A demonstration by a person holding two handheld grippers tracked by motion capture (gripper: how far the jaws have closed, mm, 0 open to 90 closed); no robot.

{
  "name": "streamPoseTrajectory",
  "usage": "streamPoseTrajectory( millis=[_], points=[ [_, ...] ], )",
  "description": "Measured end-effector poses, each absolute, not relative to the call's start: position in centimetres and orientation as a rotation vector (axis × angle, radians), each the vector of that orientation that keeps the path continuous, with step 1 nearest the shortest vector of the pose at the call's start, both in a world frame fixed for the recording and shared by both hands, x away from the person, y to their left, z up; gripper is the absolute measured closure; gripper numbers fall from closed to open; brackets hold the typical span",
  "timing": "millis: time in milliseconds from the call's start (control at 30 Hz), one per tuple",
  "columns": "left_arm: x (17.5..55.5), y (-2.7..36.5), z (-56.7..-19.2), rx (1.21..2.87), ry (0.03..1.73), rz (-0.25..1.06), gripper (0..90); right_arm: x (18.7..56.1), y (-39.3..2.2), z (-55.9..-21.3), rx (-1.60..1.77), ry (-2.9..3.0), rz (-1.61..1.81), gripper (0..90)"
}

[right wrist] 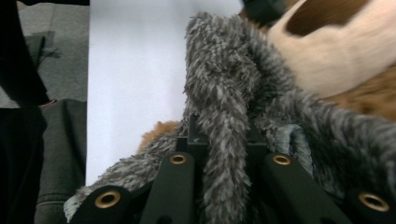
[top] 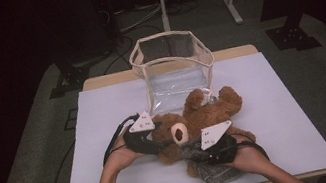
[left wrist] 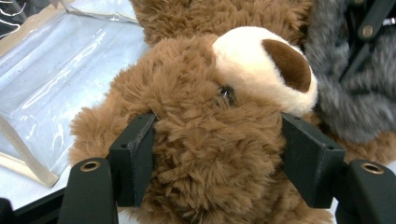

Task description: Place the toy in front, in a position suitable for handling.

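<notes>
Grippers number two, and each grips something. One brown teddy bear (top: 192, 122) lies on its back on the white table (top: 116, 181), just before one clear plastic bag (top: 174, 64) (its mouth open upward). The left gripper (left wrist: 219, 154) has its jaws clamped on the bear's head. The right gripper (right wrist: 226, 140) pinches a fold of one grey furry garment (right wrist: 224, 93) on the bear's body.

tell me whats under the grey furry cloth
The grey furry cloth lies over the teddy bear, brown fur showing beneath its edge. The body under it is covered.
</notes>
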State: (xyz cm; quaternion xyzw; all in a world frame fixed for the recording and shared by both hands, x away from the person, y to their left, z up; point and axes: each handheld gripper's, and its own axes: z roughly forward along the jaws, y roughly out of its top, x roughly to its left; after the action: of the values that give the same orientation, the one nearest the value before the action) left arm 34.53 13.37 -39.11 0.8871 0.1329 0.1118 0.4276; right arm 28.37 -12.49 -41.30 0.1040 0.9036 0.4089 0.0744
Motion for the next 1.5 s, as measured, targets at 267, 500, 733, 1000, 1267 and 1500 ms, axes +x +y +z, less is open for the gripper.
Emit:
streamPoseTrajectory(
  millis=[267, 500, 733, 1000, 1267, 1500],
  points=[
    [34.6, 13.6, -39.2, 2.219, 0.332, 0.262, 31.6, 27.3, -15.2, -42.5, 0.383, 2.774, 1.257, 78.8],
    [34.3, 13.3, -39.1, 2.243, 0.300, 0.254, 30.7, 28.3, -14.7, -40.0, 0.400, 2.643, 1.324, 78.8],
    [34.4, 13.8, -39.4, 2.231, 0.345, 0.267, 28.1, 28.1, -12.3, -42.4, 0.301, 2.715, 1.185, 78.7],
    [34.0, 13.7, -39.1, 2.246, 0.302, 0.267, 27.9, 27.6, -14.9, -40.5, 0.371, 2.684, 1.287, 78.9],
    [33.7, 12.2, -37.6, 2.249, 0.207, 0.282, 26.8, 30.0, -14.3, -36.7, 0.389, 2.538, 1.387, 78.8],
    [33.3, 11.9, -38.4, 2.285, 0.179, 0.271, 26.8, 30.7, -14.5, -37.0, 0.333, 2.563, 1.232, 78.7]
  ],
)
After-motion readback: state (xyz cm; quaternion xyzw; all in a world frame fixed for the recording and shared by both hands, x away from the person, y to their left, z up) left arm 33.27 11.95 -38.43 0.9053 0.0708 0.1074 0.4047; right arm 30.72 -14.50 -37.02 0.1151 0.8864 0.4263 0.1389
